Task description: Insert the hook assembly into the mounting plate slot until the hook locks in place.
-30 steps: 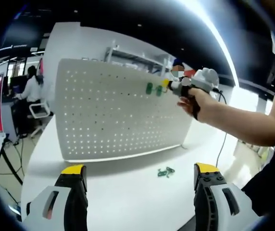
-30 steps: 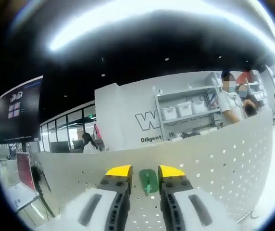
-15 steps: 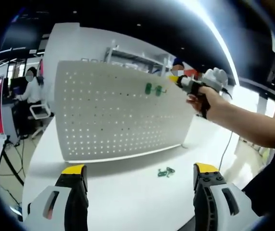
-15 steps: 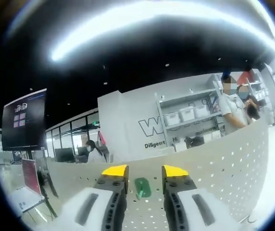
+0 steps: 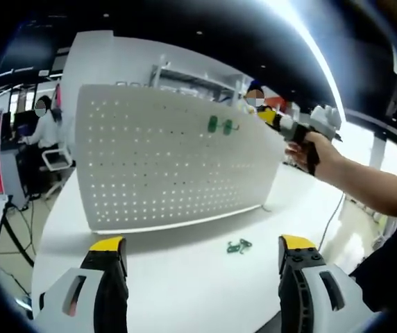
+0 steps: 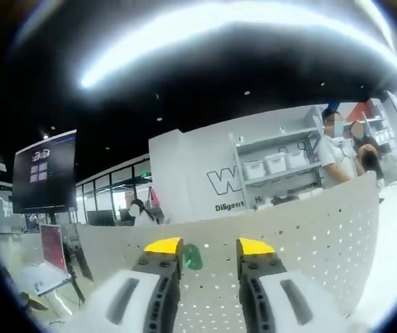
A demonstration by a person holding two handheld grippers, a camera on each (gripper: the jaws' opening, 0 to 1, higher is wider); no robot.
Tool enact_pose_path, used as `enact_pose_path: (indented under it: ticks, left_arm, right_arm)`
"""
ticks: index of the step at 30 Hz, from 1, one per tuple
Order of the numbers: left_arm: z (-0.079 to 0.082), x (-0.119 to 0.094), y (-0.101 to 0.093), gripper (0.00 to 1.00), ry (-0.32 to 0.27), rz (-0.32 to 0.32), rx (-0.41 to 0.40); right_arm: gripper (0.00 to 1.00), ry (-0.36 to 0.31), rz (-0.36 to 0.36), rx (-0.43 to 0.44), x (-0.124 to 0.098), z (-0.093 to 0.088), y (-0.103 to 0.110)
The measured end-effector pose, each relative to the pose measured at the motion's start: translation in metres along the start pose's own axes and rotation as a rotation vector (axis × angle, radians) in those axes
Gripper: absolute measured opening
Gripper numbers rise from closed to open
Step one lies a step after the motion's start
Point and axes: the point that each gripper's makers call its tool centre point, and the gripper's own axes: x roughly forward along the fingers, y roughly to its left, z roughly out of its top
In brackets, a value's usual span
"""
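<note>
A white pegboard mounting plate (image 5: 171, 166) stands upright on the white table (image 5: 184, 291). Two green hooks (image 5: 220, 125) hang side by side near its top edge. My right gripper (image 5: 268, 116), held in a person's hand, hovers to the right of them, clear of the board. In the right gripper view its jaws (image 6: 208, 246) stand open with nothing between them, and one green hook (image 6: 192, 257) sits on the plate (image 6: 309, 236) just beside the left jaw. My left gripper (image 5: 202, 244) is open and low over the table, in front of the plate.
Loose green hooks (image 5: 239, 245) lie on the table before the plate. A cable (image 5: 325, 208) runs down from the right hand. A seated person (image 5: 44, 128) and a chair are at far left; shelves (image 6: 275, 166) and people stand behind the plate.
My right gripper has drawn back from the plate to the right, leaving the green hook on the board, and its jaws stand a little wider. The left gripper has stayed put.
</note>
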Motion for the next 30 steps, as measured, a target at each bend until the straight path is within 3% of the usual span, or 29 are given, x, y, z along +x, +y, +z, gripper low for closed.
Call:
enact_pose_path:
  ticks: [5,13,30]
  left_arm:
    - [-0.006,-0.001,0.001,0.92,0.013,0.004,-0.005]
    - [-0.016,0.001,-0.001,0.93,0.036,0.005,-0.012]
    - [-0.035,0.005,-0.005,0.92,0.085,-0.009,-0.029]
  right_arm:
    - [0.3,0.05,0.004,0.004,-0.017,-0.015,-0.01]
    - [0.31,0.155,-0.002,-0.011,-0.051,-0.055,-0.022]
    - [0.31,0.351,0.06,-0.047,-0.106,-0.125,-0.011]
